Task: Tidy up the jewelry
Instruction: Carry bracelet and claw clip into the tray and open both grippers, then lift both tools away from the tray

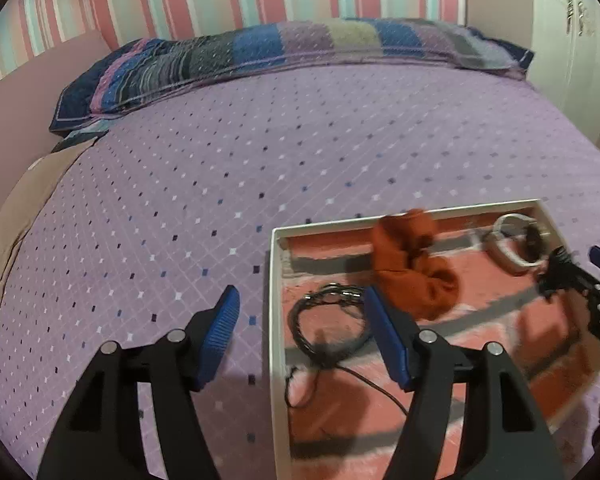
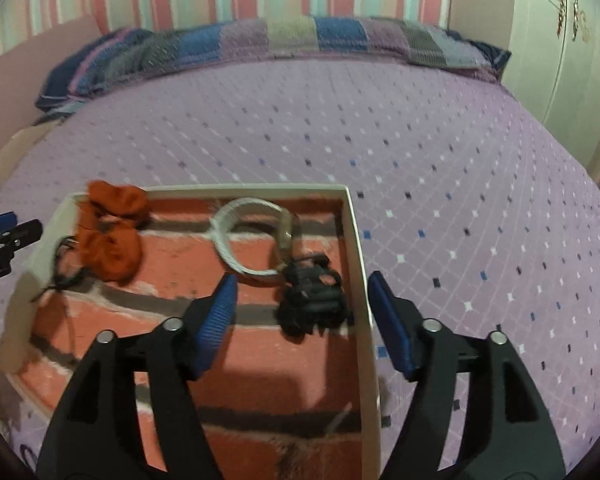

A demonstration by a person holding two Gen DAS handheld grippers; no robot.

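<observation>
Left gripper (image 1: pixel 300 312), lower centre: jaws apart, nothing between the pads, straddling the left wall of a white tray (image 1: pixel 278 320). In the tray: black cord necklace (image 1: pixel 328 324) lower left; orange scrunchie (image 1: pixel 412 264) centre; white bangle (image 1: pixel 516 244) upper right. Right gripper (image 1: pixel 580 268) enters at right edge, blurred. Purple bedspread (image 1: pixel 220 168); striped pillow (image 1: pixel 260 56) across top.

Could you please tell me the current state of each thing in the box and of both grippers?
Box: open, on the bed.
Orange scrunchie: crumpled, lying in the box.
Black cord necklace: coiled, lying free.
White bangle: lying loose.
Black hair clip: lying free.
Left gripper: open, empty.
Right gripper: open, empty.
</observation>
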